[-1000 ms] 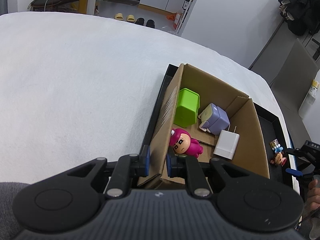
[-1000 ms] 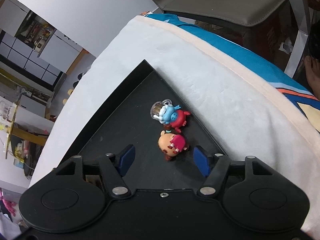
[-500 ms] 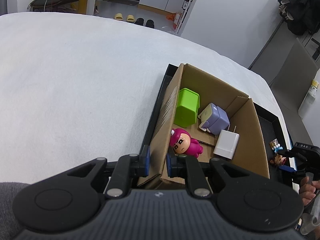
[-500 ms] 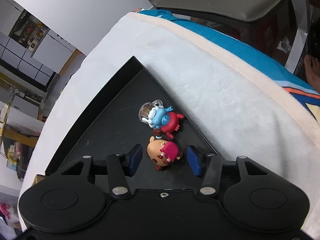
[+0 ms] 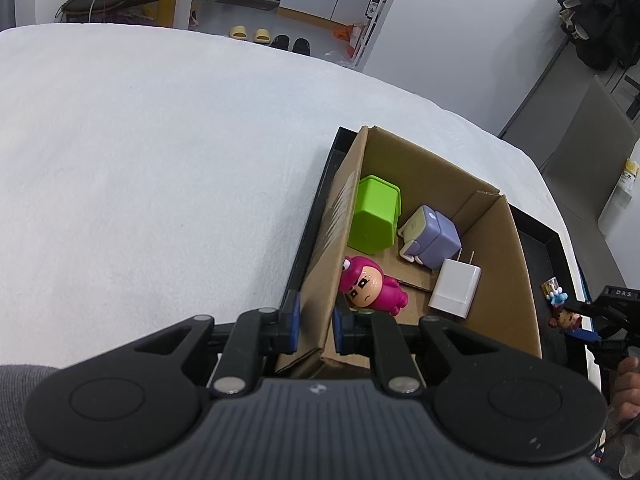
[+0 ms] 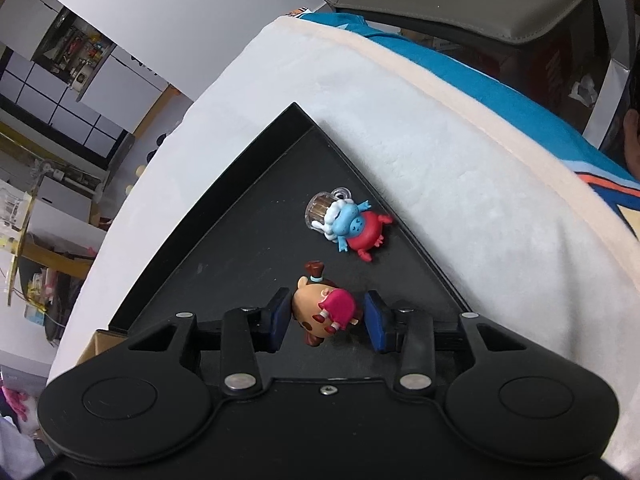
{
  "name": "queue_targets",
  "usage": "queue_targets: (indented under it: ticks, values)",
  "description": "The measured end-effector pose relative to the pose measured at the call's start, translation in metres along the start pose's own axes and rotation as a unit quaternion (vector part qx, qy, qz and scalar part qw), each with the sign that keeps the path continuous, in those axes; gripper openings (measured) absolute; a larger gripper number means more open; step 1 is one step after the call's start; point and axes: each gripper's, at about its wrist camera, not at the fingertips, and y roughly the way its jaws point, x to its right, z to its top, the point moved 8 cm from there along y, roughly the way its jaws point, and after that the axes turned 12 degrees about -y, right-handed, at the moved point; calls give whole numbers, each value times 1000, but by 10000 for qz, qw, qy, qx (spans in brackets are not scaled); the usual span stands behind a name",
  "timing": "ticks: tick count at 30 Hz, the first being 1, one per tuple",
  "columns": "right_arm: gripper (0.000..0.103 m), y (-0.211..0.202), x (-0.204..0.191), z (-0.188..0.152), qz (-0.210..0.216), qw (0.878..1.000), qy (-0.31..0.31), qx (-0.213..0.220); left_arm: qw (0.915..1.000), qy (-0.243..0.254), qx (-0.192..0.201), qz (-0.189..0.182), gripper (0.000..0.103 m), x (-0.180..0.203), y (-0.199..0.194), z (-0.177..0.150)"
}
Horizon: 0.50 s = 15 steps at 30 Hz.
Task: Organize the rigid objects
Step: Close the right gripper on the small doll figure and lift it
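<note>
1. The black tray (image 6: 224,216) lies on the white blanket (image 5: 160,160) and carries everything; its raised rim keeps small toys from sliding off.
2. The cardboard box (image 5: 508,280) stands in the tray. The left gripper (image 5: 314,322) is closed tight on its near wall, probably to hold it steady.
3. Inside lie a green cube (image 5: 374,216), a purple toy (image 5: 432,236), a white charger (image 5: 456,284) and a pink figure (image 5: 370,284) (room is left).
4. The right gripper (image 6: 326,314) has just been closing around the brown figure (image 6: 320,310); the left pad touches, the right is just beside.
5. The blue figure (image 6: 352,228) lies near the tray's rim.
</note>
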Motion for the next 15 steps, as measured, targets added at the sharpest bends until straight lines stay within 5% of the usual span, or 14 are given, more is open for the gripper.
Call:
queue_targets:
  ticks: [15]
  values:
    - [39, -34, -21, -1, 347, 9993, -117, 100, 9999, -114, -107, -32, 15, -4, 1, 2]
